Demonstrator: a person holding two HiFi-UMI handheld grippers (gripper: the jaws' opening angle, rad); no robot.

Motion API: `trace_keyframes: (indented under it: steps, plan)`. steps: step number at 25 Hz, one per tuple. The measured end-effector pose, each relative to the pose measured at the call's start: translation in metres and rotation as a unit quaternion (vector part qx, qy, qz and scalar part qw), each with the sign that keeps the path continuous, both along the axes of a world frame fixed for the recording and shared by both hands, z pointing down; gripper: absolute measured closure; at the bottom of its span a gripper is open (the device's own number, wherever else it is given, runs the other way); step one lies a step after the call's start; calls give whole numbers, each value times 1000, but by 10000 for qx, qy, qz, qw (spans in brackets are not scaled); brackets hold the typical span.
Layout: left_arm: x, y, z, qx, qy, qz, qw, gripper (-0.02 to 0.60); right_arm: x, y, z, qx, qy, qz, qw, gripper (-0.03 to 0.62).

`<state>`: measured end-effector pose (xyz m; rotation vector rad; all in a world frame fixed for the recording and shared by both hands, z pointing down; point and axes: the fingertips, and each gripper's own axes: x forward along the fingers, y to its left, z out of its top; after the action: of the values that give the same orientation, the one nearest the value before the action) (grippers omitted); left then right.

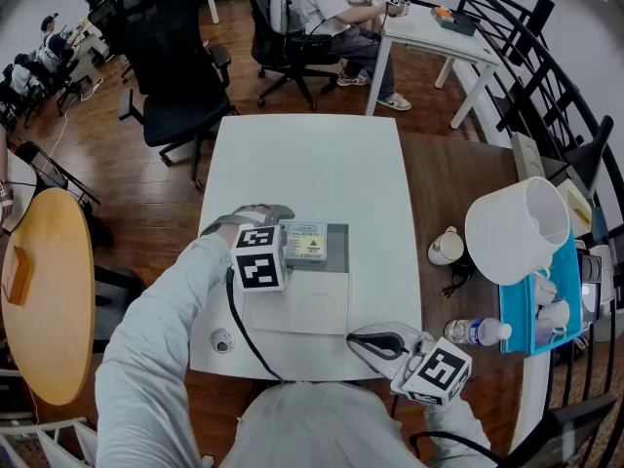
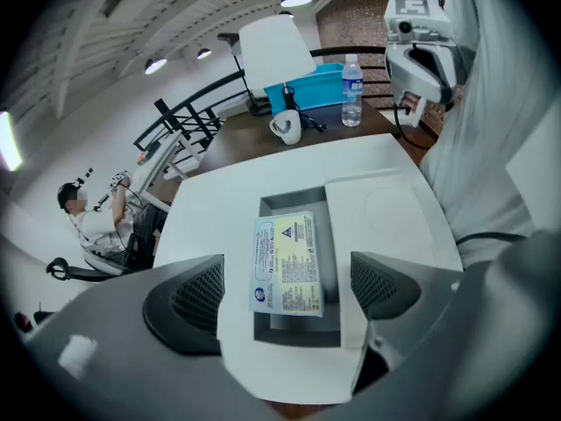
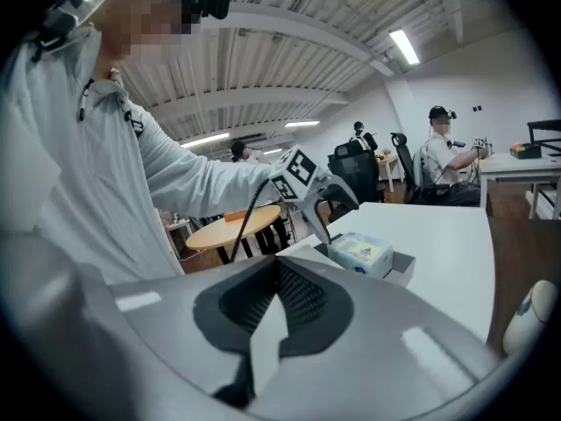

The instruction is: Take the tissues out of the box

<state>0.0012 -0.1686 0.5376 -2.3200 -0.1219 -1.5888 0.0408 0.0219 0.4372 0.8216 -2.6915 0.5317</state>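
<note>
A grey box lies open on the white table, its white lid folded out toward me. A pack of tissues with a pale printed label rests in the box. My left gripper hovers at the box's left end, open wide. In the left gripper view the tissue pack lies ahead between the spread jaws of the left gripper, with no pad touching it. My right gripper hangs shut and empty near the table's front edge, apart from the box. From the right gripper the tissue pack shows farther off.
To the right on the dark wood stand a white mug, a water bottle, a big white bucket-like shade and a blue tray. A small round object lies front left. A black office chair and a round wooden table stand nearby.
</note>
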Motion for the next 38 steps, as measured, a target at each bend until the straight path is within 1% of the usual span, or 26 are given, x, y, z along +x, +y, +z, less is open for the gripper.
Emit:
trace_keyframes:
  steps: [3, 7, 9, 12, 14, 18, 22, 24, 29, 31, 33, 34, 35, 36, 37, 38]
  plan:
    - [15, -5, 22, -142, -403, 204, 9989, 117, 2, 3, 1, -62, -50, 91, 9999, 591]
    - [25, -11, 47, -339, -795, 273, 9959, 124, 9, 6, 4, -121, -47, 191, 9997, 592]
    - [28, -13, 57, -411, -931, 292, 9944, 137, 13, 7, 6, -146, -65, 265, 9995, 591]
    - [27, -11, 66, -555, -1059, 294, 9924, 154, 17, 8, 8, -184, -120, 340, 9992, 591]
    - [25, -8, 68, -612, -1094, 303, 9916, 189, 19, 7, 9, -205, -140, 360, 9990, 591]
    - [26, -8, 68, -626, -1112, 308, 9913, 196, 20, 6, 9, -250, -178, 361, 9989, 592]
    - [26, -6, 69, -560, -1304, 263, 9895, 217, 16, 5, 7, -215, -203, 347, 9990, 591]
    - [26, -6, 68, -535, -1343, 265, 9891, 230, 15, 6, 7, -206, -197, 347, 9990, 592]
    - [21, -8, 60, -442, -1181, 228, 9918, 240, 17, 14, 11, -240, -201, 376, 9988, 592]
    - [18, -9, 45, -343, -1029, 182, 9939, 241, 18, 16, 13, -260, -208, 394, 9987, 592]
    - [16, -10, 21, -246, -760, 52, 9968, 241, 20, 17, 13, -259, -223, 396, 9986, 592]
    - [14, -12, 6, -224, -566, -102, 9981, 241, 21, 17, 13, -254, -235, 392, 9986, 592]
    - [10, -14, -11, -234, -344, -351, 9985, 241, 21, 17, 13, -248, -253, 385, 9986, 592]
    - [1, -18, -29, -276, -117, -694, 9971, 240, 20, 16, 12, -240, -277, 380, 9986, 592]
    - [-12, -23, -46, -333, 87, -1113, 9932, 239, 18, 15, 11, -229, -305, 375, 9986, 592]
    - [-31, -30, -61, -379, 236, -1599, 9861, 240, 17, 14, 9, -219, -333, 364, 9985, 591]
